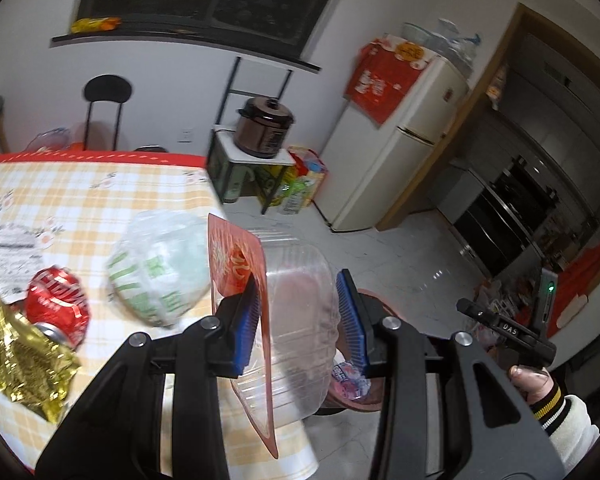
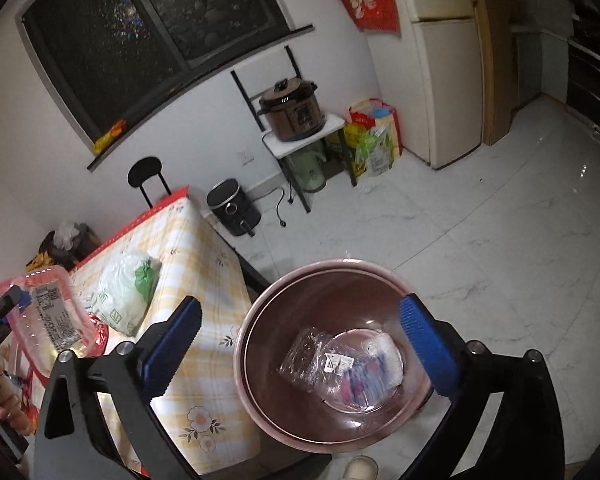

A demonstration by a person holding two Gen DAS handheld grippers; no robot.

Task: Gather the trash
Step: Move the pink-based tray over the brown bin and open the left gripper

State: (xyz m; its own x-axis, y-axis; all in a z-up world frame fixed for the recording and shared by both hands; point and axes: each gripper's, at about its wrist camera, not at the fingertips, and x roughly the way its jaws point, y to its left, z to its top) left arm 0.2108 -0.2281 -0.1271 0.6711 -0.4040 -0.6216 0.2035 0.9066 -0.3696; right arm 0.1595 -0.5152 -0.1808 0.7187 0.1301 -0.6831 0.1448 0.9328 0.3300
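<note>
My left gripper (image 1: pixel 300 316) is shut on a clear plastic food tray (image 1: pixel 296 320) with a red label, held at the table's right edge above the floor; it also shows in the right wrist view (image 2: pixel 48 316). My right gripper (image 2: pixel 300 340) is open and empty above a brown bin (image 2: pixel 260 400) that holds a clear wrapper (image 2: pixel 320 360) and other trash. On the checked tablecloth (image 1: pixel 80 200) lie a white-green plastic bag (image 1: pixel 160 268), a crushed red can (image 1: pixel 58 304), a gold foil wrapper (image 1: pixel 24 360) and a paper slip (image 1: pixel 14 260).
The bin stands on the tiled floor (image 2: pixel 480 260) beside the table. A rack with a brown cooker (image 2: pixel 292 112), an air fryer (image 2: pixel 232 208), bags (image 2: pixel 376 136) and a fridge (image 2: pixel 448 80) line the far wall. A black chair (image 1: pixel 106 108) stands behind the table.
</note>
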